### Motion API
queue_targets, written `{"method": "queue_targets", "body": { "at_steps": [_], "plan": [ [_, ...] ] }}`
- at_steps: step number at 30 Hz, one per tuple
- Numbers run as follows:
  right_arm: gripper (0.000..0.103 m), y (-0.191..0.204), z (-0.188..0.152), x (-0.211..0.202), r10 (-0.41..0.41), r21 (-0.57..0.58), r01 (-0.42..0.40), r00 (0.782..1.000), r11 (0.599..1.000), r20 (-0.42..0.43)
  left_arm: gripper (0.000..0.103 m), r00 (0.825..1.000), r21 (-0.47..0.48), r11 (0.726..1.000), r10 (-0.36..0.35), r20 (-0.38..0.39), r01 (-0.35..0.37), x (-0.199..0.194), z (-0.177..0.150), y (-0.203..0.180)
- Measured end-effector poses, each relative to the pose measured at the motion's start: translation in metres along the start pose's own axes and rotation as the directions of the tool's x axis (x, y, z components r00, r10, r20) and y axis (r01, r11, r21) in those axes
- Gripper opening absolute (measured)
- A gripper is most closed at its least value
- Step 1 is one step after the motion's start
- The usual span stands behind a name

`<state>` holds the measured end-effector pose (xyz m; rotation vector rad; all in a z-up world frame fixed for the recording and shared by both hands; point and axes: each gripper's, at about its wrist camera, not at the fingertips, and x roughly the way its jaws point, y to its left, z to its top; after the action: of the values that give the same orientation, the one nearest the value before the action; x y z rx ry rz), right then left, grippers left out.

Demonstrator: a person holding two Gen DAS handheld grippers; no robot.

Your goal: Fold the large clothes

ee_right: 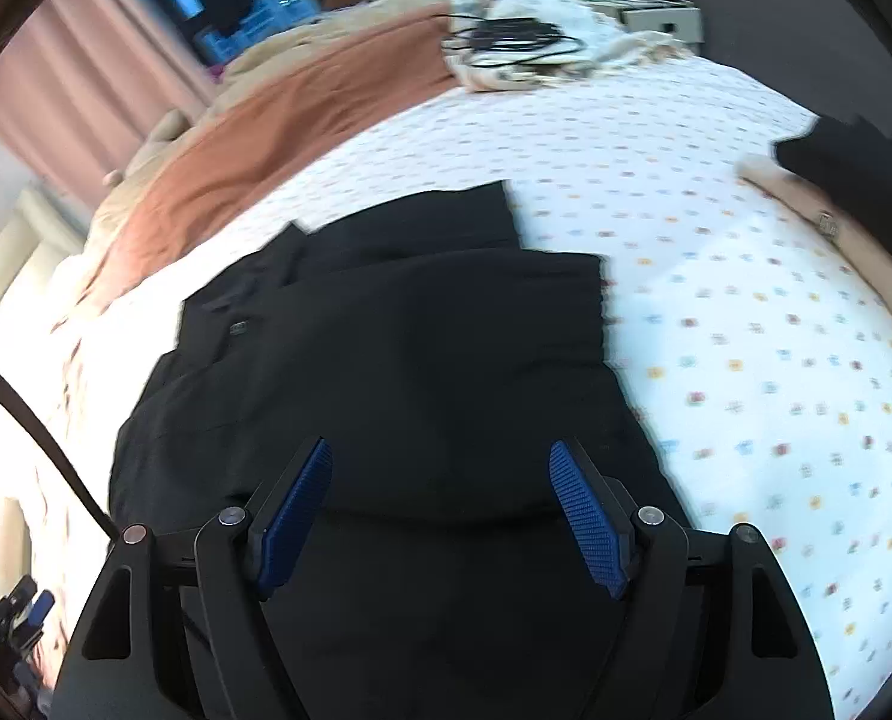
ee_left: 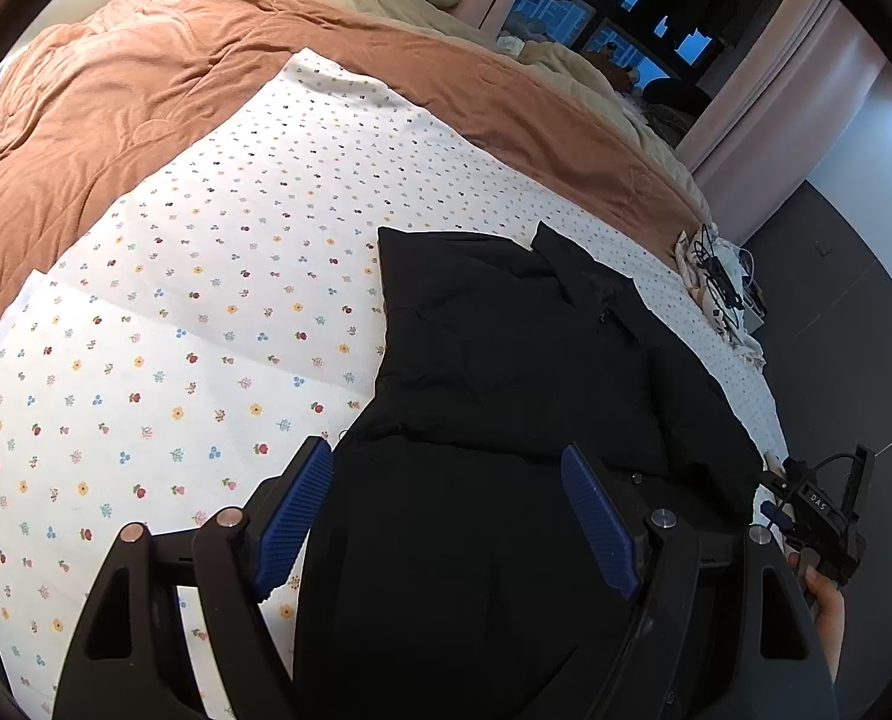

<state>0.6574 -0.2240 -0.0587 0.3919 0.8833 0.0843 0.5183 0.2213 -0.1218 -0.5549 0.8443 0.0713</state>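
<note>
A large black garment (ee_left: 523, 360) lies partly folded on a white flowered bed sheet (ee_left: 206, 300). It also shows in the right wrist view (ee_right: 398, 360), with folded layers. My left gripper (ee_left: 448, 468) is open and empty, hovering over the garment's near left edge. My right gripper (ee_right: 440, 468) is open and empty, above the garment's near edge. The right gripper also shows at the far right of the left wrist view (ee_left: 817, 510), held by a hand.
An orange quilt (ee_left: 116, 90) and beige bedding (ee_left: 398, 0) lie at the far side of the bed. A cloth with black cables (ee_right: 517, 36) sits at the bed's far corner. A dark window (ee_left: 625, 18) and pink curtains (ee_left: 775, 90) stand beyond.
</note>
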Motion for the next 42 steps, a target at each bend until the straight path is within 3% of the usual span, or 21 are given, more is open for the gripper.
{"method": "queue_targets", "body": {
  "at_steps": [5, 12, 17, 20, 23, 31, 42],
  "plan": [
    [0.074, -0.003, 0.003, 0.002, -0.037, 0.026, 0.037, 0.999, 0.999, 0.001, 0.08, 1.0, 0.001, 1.0, 0.01, -0.011, -0.01, 0.007, 0.0, 0.0],
    [0.074, -0.006, 0.004, 0.043, -0.11, 0.007, 0.111, 0.992, 0.994, -0.065, 0.08, 1.0, 0.005, 1.0, 0.005, -0.023, -0.005, 0.012, 0.0, -0.003],
    [0.038, 0.004, -0.001, 0.062, -0.142, -0.053, 0.138, 0.986, 0.989, -0.086, 0.08, 1.0, -0.013, 1.0, -0.004, -0.023, 0.003, 0.013, 0.002, 0.001],
    [0.03, 0.013, -0.001, 0.062, -0.163, -0.103, 0.156, 0.985, 0.982, -0.065, 0.08, 1.0, -0.016, 1.0, -0.008, -0.024, 0.007, 0.012, 0.001, 0.002],
    [0.024, 0.021, 0.001, 0.056, -0.134, -0.106, 0.128, 0.99, 0.986, -0.051, 0.08, 1.0, -0.016, 1.0, -0.011, -0.02, 0.011, 0.009, 0.002, 0.002],
    [0.023, 0.047, 0.009, 0.03, -0.014, -0.09, 0.017, 0.999, 0.996, 0.034, 0.08, 0.999, -0.042, 0.999, -0.032, 0.005, 0.032, -0.003, 0.004, 0.011],
    [0.023, 0.122, -0.004, -0.019, 0.152, -0.194, -0.118, 0.973, 0.974, 0.172, 0.08, 0.998, -0.085, 0.995, -0.051, 0.039, 0.054, -0.025, 0.005, 0.037]
  ]
}}
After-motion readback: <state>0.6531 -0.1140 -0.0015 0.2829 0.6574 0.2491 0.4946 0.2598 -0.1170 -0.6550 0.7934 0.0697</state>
